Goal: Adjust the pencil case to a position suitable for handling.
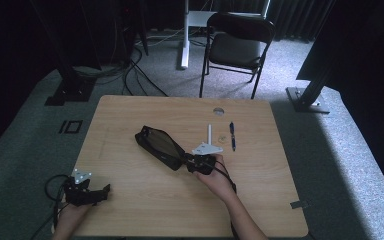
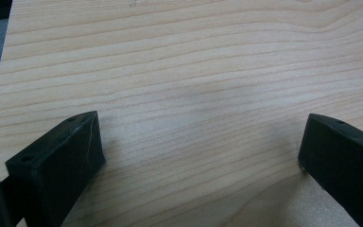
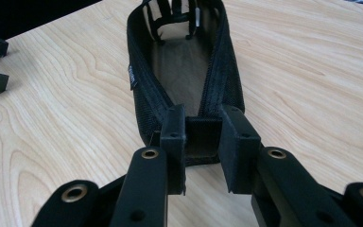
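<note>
While gripped, pencil case (image 3: 184,80) near end between right gripper (image 3: 202,142) jaws, mid-table

The near end of the black pouch (image 3: 189,85) is sitting hidden between the right gripper (image 3: 203,146) jaws. The 2 small things by the pen (image 1: 232,135) are staying too small to tell.

The right gripper (image 1: 186,162) has its jaws pinched on the near end of the black pouch (image 1: 159,142). Well away from the pouch, the left gripper (image 1: 105,190) rests level, jaws wide apart.
</note>
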`<state>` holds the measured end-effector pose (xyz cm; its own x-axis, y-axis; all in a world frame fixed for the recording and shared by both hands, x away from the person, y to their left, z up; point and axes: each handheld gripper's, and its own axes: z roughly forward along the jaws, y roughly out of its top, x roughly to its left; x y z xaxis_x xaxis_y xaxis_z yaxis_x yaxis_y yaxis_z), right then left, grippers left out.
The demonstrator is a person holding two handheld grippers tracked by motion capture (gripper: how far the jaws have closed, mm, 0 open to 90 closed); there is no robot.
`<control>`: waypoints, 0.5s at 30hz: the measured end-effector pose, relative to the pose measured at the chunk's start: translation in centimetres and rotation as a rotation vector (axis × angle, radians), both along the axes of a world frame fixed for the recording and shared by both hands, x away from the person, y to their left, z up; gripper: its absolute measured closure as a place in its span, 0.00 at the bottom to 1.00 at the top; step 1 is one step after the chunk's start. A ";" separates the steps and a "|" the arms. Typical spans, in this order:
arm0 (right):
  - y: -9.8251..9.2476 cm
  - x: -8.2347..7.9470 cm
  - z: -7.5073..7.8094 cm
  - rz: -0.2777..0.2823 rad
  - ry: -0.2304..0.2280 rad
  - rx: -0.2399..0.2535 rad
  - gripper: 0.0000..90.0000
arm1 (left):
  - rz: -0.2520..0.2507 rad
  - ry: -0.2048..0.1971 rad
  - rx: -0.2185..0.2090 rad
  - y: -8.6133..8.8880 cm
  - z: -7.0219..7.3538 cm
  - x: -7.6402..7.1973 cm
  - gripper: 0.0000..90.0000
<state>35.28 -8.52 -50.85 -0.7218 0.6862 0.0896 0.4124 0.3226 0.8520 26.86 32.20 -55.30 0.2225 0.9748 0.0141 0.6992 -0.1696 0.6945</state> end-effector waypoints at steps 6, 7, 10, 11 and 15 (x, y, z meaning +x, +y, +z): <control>-1.7 -0.8 0.1 -0.008 -0.003 -0.004 0.81 | 0.000 0.000 0.000 0.0 0.0 0.0 0.01; -2.0 -1.0 0.1 -0.006 -0.007 -0.004 0.81 | 0.000 0.000 0.000 0.0 0.0 0.0 0.01; -2.9 -1.3 0.1 -0.009 -0.006 -0.009 0.81 | 0.000 0.000 0.000 0.0 0.0 0.0 0.01; -3.1 -1.5 0.1 -0.011 -0.006 -0.010 0.81 | 0.000 0.000 0.000 0.0 0.0 0.0 0.01; -4.1 -1.9 0.1 -0.016 -0.007 -0.012 0.81 | 0.000 0.000 0.000 0.0 0.0 0.0 0.01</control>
<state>33.36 -12.61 -50.72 -0.7117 0.6984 0.0760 0.4112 0.3264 0.8511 26.86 32.20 -55.30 0.2226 0.9748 0.0142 0.6992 -0.1697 0.6945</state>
